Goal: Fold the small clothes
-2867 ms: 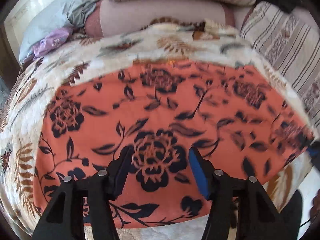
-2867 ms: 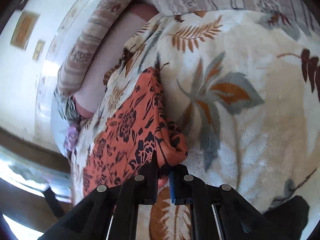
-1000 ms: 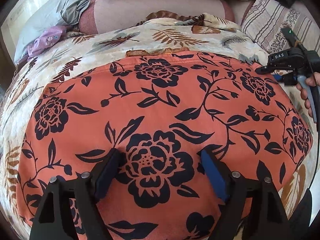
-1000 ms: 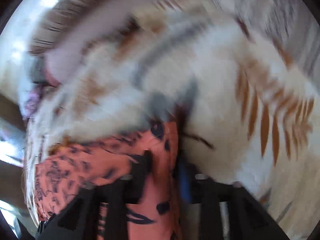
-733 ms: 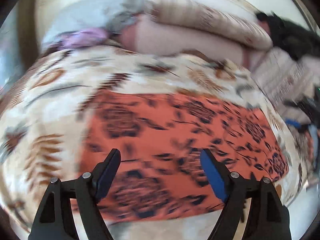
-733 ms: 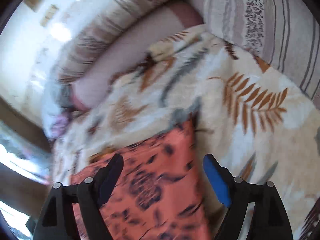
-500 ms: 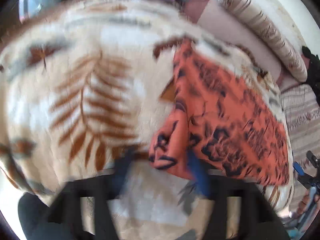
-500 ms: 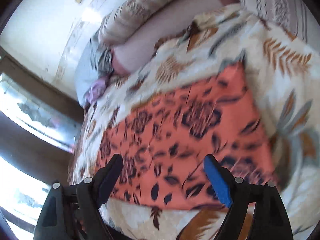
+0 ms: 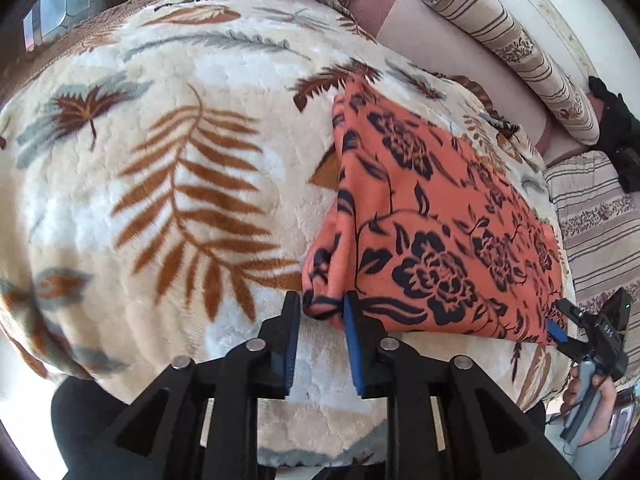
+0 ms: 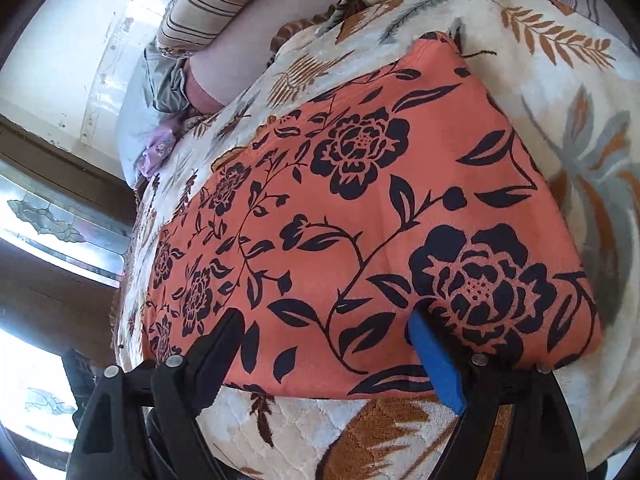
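Orange floral cloth (image 9: 432, 216): corner pinched by left fingers (image 9: 294, 312); right fingers (image 10: 224, 336) spread open.

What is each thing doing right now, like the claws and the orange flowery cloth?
Left claw: has just been closing, pinching the near corner of the cloth.
Right claw: open, over the cloth, gripping nothing.
Orange flowery cloth: lying flat on the blanket, one corner bunched.
Leaf-print blanket: spread out under the cloth.
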`<state>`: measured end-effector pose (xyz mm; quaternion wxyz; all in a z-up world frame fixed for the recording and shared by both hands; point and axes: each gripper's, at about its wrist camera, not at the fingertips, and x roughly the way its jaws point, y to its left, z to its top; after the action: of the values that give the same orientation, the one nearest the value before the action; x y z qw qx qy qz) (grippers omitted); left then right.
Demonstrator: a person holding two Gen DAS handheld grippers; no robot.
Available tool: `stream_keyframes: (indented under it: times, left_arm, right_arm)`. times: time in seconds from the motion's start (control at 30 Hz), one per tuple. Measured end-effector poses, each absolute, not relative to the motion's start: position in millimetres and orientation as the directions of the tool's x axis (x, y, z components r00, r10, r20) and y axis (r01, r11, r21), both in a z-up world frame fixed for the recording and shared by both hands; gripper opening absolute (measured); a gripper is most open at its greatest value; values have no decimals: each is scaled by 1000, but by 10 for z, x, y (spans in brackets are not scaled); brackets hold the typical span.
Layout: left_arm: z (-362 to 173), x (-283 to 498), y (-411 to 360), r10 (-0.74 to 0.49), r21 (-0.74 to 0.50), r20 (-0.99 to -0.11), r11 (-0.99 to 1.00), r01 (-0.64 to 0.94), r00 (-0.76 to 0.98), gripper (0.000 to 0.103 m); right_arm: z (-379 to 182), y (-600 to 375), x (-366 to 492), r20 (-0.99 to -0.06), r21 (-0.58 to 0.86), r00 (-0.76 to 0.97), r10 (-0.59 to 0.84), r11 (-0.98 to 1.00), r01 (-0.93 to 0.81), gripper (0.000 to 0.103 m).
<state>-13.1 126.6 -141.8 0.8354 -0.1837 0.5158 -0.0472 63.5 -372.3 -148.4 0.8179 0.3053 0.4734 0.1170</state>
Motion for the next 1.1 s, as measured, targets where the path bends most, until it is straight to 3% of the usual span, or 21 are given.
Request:
stream_keyframes:
  times: [0.1,0.13,0.27,0.37,0.4,0.43,0.47,0.5,0.57,0.63,0.7,0.87,0.97,1.07,1.1]
  left_arm:
    - [-1199,57,1381,-285,-385,-800,919,-87,529,75]
    - [-1127,198,1378,-286,-384,-779,921,-64,558,78]
    - [-1252,1019,1243,-336,-391,-789,920,2,515,78]
    - [-1528,1581,1181,-308,-372,-831,927,-51,463,77]
    - [-1623,1711,1191,-331,-398,-832,915,-65,446,67]
    - [-1733,1829,1237,-361,-435,-836,895,-98,413,19]
    - [-1802,1906,1278,-373,-446,-849,885,-131,374,10]
    - [-1725,1886,1293,-375,-459,-829,880,-121,415,8]
    - [-1414,1654,1157,-322,-369,-760,929,32,565,9]
    - [-1835,1724,1173,-280,-327,-848,945,-28,450,11]
    - [-1969,1737,1334,-349,-416,-808,909,-40,476,13]
    - [-1850,1749,1106,-219,-233,-848,972,32,483,16]
    - [-1677,1638,1049,-134,-146,-849,989,15,511,35]
    - [-1277,1276,1041,-157,-156,-799,986,51,580,51]
    - [-1196,1111,1040,-165,-172,-774,984,49,611,68]
  right_arm:
    - [-1479,-3738,610,-691,623,532,489,777,95,88]
    - [-1477,-3742,594,-688,625,537,489,775,94,88]
    - [-1495,-3763,541,-660,643,561,500,762,78,89]
    - [-1504,-3803,527,-642,663,567,516,745,74,89]
    - [-1512,-3821,525,-637,672,566,523,737,75,89]
    - [-1519,-3835,529,-633,680,565,529,730,78,89]
    - [-1524,-3849,531,-630,686,563,535,723,80,89]
    - [-1524,-3857,532,-628,689,560,540,720,79,89]
    - [-1520,-3862,527,-627,692,555,546,718,76,89]
    - [-1531,-3857,519,-623,693,558,548,717,69,89]
    - [-1545,-3850,537,-623,690,558,548,721,62,89]
    - [-1554,-3896,530,-615,698,559,556,713,58,89]
    - [-1531,-3915,522,-615,704,563,552,706,77,89]
    - [-1506,-3906,521,-629,699,554,545,709,96,89]
    - [-1498,-3900,519,-632,697,552,543,710,100,89]
